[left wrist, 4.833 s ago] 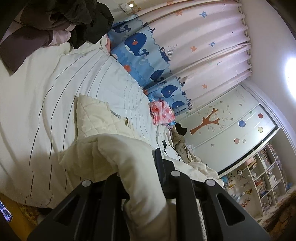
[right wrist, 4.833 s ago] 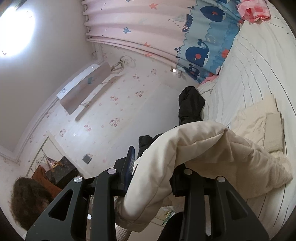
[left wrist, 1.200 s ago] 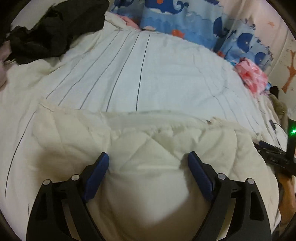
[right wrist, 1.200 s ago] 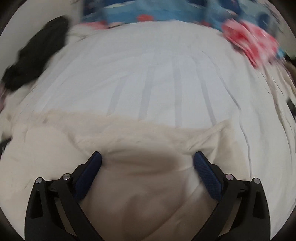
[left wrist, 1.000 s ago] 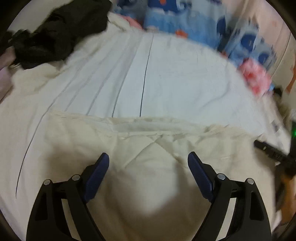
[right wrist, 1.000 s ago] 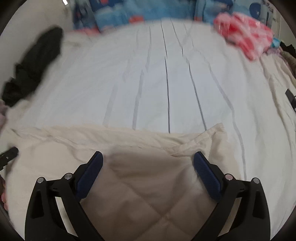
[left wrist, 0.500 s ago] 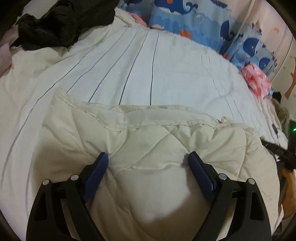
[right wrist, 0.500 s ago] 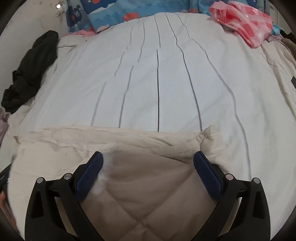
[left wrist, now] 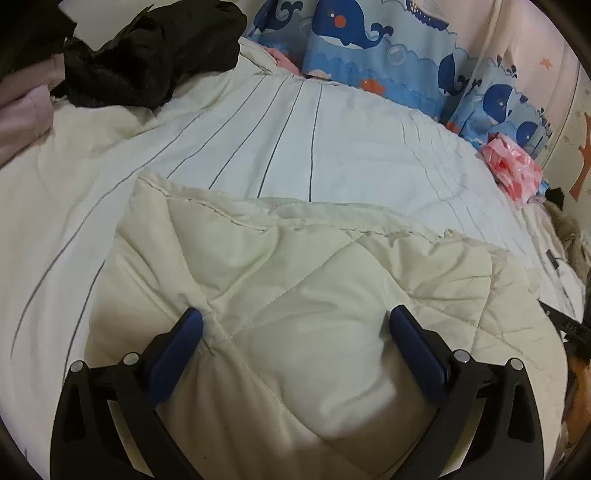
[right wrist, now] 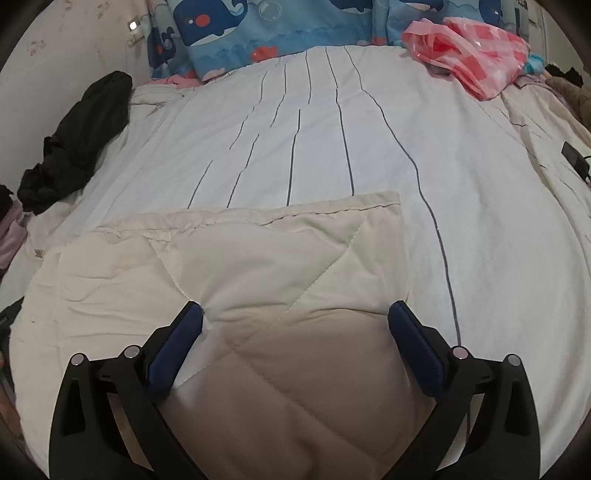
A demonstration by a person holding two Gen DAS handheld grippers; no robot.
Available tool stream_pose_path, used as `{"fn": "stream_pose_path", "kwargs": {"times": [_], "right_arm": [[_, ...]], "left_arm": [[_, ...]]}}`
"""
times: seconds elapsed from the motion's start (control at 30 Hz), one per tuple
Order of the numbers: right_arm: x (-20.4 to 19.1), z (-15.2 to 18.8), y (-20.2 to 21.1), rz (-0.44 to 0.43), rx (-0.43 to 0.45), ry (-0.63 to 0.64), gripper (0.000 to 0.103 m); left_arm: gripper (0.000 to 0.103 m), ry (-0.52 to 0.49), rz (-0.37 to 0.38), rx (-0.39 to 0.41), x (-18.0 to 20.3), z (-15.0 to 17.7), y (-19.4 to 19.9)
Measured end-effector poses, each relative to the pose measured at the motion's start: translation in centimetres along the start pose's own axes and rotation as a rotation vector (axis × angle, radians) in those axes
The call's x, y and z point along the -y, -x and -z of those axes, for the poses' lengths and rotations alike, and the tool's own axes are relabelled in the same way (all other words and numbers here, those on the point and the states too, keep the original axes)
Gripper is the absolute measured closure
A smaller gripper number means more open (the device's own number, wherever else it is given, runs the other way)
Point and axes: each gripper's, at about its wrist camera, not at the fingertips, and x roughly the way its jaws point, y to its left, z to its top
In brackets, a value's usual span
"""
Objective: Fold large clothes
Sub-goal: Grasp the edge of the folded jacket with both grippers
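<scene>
A cream quilted padded garment (left wrist: pixel 295 266) lies folded on the white striped bed sheet (left wrist: pixel 332 147). My left gripper (left wrist: pixel 295 317) hovers over its near left part; its jaws are opening wide, with a puffed bulge of the garment between them and the blue pads barely at the fabric. In the right wrist view the same garment (right wrist: pixel 258 258) lies flat with its far right corner squared. My right gripper (right wrist: pixel 295 314) stands open over the near right part, pads apart from the cloth. A piece of the right gripper shows at the left view's right edge (left wrist: pixel 565 325).
Black clothes (left wrist: pixel 147 55) are piled at the far left of the bed (right wrist: pixel 74 140). A pink plastic bag (right wrist: pixel 472 51) lies at the far right. The blue whale curtain (right wrist: pixel 258 29) hangs behind. A small black device (right wrist: pixel 572 155) sits on the right edge.
Earlier both grippers held the garment up in the air; now it lies on the bed, released. Over the last second both grippers sank nearer to it, and the left jaws spread slightly.
</scene>
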Motion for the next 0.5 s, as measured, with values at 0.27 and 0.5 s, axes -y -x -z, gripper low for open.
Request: {"fn": "stream_pose_path", "kwargs": {"times": [0.27,0.5], "right_arm": [[0.0,-1.0,1.0,-0.006,-0.115,-0.015,0.007],[2.8,5.8,17.2,-0.414,-0.001,-0.206,0.007]], "left_arm": [[0.007,-0.005,-0.007,-0.055,0.1,-0.7,0.4],[0.007,0.148,0.179,0.069,-4.4,2.5,14.0]]}}
